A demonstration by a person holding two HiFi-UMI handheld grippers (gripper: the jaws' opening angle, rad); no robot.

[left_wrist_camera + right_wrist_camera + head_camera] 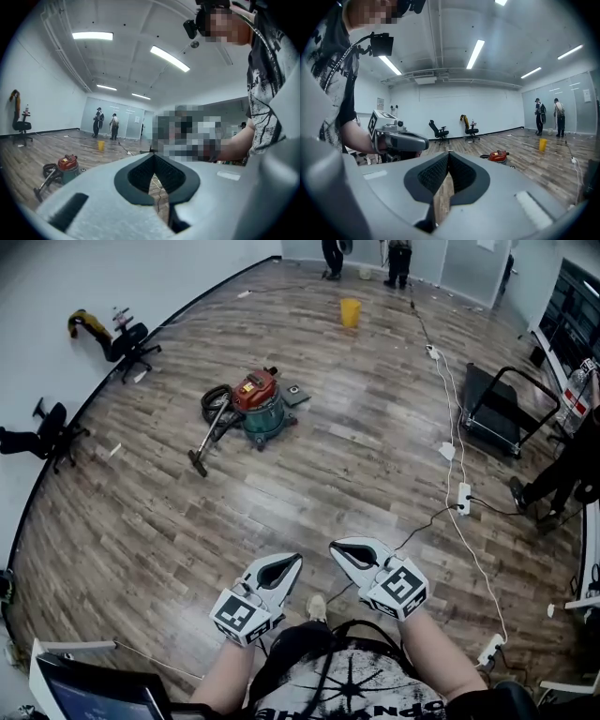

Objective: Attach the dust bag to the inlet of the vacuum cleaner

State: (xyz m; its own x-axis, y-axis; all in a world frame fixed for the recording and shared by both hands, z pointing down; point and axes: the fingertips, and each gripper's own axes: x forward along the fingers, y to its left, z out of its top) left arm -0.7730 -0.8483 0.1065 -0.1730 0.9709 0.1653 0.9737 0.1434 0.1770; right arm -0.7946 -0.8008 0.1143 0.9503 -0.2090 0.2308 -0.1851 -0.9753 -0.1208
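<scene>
The vacuum cleaner (261,404), a red lid on a teal drum, stands on the wooden floor well ahead of me, with its hose and wand (211,427) trailing to the left. A small flat dark thing (294,393) lies just right of it; I cannot tell what it is. My left gripper (292,562) and right gripper (336,547) are held side by side close to my body, both shut with nothing in them. The vacuum shows small in the left gripper view (68,166) and the right gripper view (499,155). The left gripper (401,138) also appears in the right gripper view.
Two office chairs (131,343) (52,432) stand along the left wall. A yellow bucket (350,311) sits far ahead near two people (398,259). White cables and a power strip (463,498) run down the right, beside a treadmill (497,409) and a person (562,474). A monitor (94,690) is at bottom left.
</scene>
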